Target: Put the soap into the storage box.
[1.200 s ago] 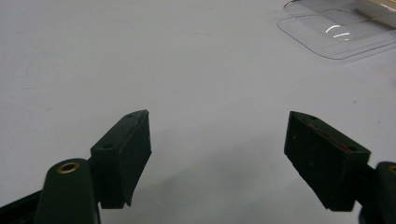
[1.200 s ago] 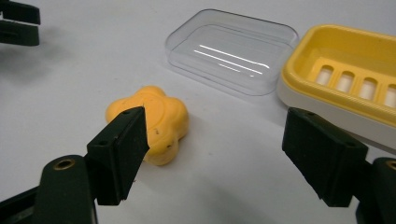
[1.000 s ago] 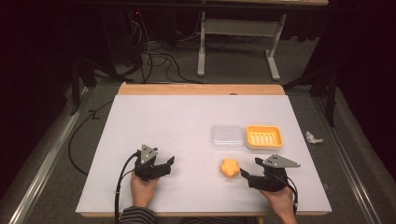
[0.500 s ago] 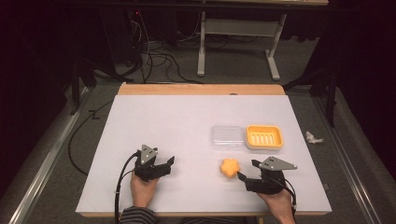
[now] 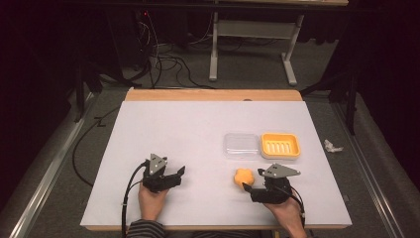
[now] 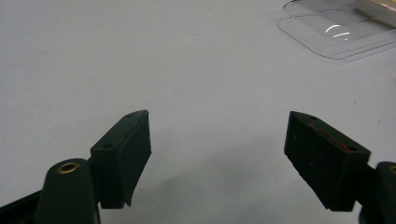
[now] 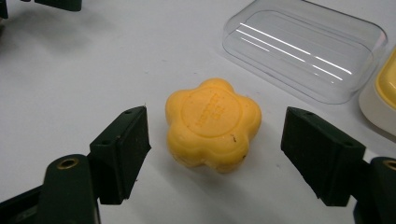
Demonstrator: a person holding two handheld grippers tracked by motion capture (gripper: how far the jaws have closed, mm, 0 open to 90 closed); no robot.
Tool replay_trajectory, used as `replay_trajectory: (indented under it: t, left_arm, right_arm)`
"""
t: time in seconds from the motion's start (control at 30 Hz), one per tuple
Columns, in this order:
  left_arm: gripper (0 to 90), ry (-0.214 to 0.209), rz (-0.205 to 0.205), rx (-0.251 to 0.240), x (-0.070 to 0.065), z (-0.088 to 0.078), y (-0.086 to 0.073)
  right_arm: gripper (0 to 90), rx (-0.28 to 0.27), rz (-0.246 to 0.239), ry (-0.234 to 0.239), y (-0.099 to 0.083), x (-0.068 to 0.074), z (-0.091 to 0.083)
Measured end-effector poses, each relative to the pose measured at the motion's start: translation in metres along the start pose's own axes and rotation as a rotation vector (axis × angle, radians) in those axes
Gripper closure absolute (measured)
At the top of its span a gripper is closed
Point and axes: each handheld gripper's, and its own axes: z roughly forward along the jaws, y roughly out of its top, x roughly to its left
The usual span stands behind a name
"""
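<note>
An orange flower-shaped soap (image 5: 243,176) (image 7: 212,123) lies flat on the white table (image 5: 198,129). My right gripper (image 5: 250,192) (image 7: 215,126) comes at it from the right. Its jaws have just been opening and stand on either side of the soap without touching it. Just behind the soap lies a clear plastic lid (image 5: 241,145) (image 7: 303,46) (image 6: 336,32), with a yellow soap dish (image 5: 280,145) (image 7: 387,88) next to it on the right. At the front left my left gripper (image 5: 179,176) (image 6: 218,126) rests open, with only bare table between its jaws.
A wooden strip (image 5: 213,94) runs along the table's far edge. A crumpled white scrap (image 5: 332,146) lies on the floor to the right. Beyond the table there are cables (image 5: 163,62) and a grey table frame (image 5: 252,29).
My right gripper has moved left toward the soap and its jaws stand a little wider. The left gripper, soap, lid and dish have stayed in place.
</note>
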Motion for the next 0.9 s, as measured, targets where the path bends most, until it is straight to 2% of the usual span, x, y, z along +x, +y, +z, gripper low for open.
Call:
replay_trajectory:
  t: [0.13,0.47,0.9]
  left_arm:
    - [23.6,0.001,0.001,-0.001,0.000,0.000,0.000]
    - [23.6,0.000,0.001,-0.003,0.000,0.000,0.000]
    - [23.6,0.002,0.001,-0.004,0.000,0.000,0.000]
  right_arm:
    - [23.0,0.028,-0.021,-0.006,0.004,0.001,0.006]
    - [20.7,0.082,-0.034,-0.019,0.009,0.004,0.022]
    - [19.6,0.128,-0.027,-0.044,0.008,0.005,0.037]
